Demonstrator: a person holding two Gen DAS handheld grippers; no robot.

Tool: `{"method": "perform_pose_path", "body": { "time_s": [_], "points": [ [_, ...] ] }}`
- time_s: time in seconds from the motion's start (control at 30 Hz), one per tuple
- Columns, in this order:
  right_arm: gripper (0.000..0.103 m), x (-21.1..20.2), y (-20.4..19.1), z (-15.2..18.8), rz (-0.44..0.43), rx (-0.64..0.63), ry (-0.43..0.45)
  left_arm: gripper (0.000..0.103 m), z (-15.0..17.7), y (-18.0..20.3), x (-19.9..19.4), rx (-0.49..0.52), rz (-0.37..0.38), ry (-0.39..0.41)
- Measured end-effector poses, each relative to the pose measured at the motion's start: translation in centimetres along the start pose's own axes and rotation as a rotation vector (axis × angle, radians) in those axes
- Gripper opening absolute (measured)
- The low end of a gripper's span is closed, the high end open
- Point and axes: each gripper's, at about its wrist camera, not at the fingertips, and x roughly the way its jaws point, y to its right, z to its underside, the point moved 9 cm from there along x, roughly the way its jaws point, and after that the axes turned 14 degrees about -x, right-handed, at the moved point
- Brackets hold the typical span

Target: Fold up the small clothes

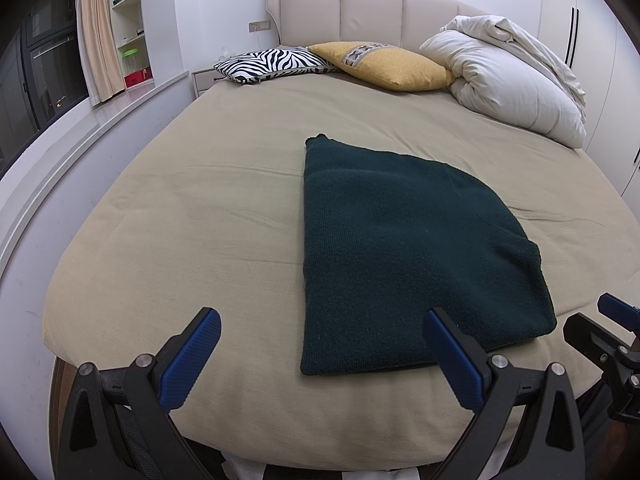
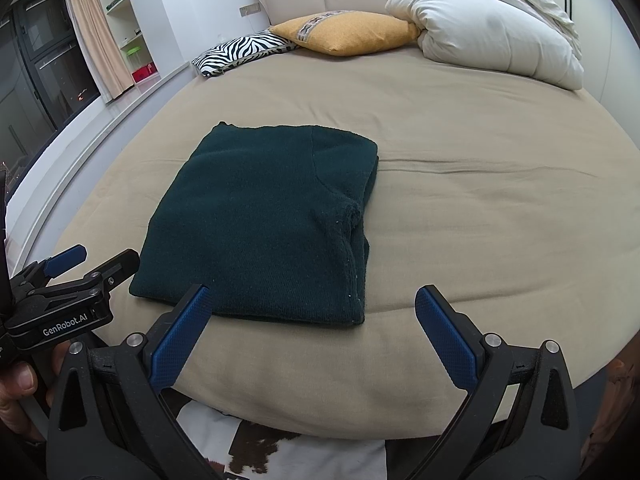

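Note:
A dark green knitted garment (image 1: 400, 248) lies folded into a thick rectangle on the beige bed sheet (image 1: 200, 208), near the bed's front edge. In the right wrist view the same garment (image 2: 260, 220) shows a folded sleeve along its right side. My left gripper (image 1: 322, 318) hangs open over the front edge, its right finger just in front of the garment's near hem, holding nothing. My right gripper (image 2: 312, 294) is open too, empty, its left fingertip over the garment's near edge. Each gripper also shows at the edge of the other's view.
At the head of the bed lie a zebra-striped pillow (image 1: 272, 63), a yellow pillow (image 1: 384, 65) and a bundled white duvet (image 1: 508, 80). A window ledge and shelves (image 1: 128, 32) run along the left. A hand (image 2: 16, 384) holds the left gripper.

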Motion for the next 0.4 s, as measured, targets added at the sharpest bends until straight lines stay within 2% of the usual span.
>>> {"method": "perform_pose_path", "body": {
  "time_s": [0.4],
  "points": [
    [0.103, 0.05, -0.31, 0.23, -0.001, 0.006, -0.004, 0.103, 0.55, -0.08, 0.04, 0.007, 0.000, 0.006]
  ]
}}
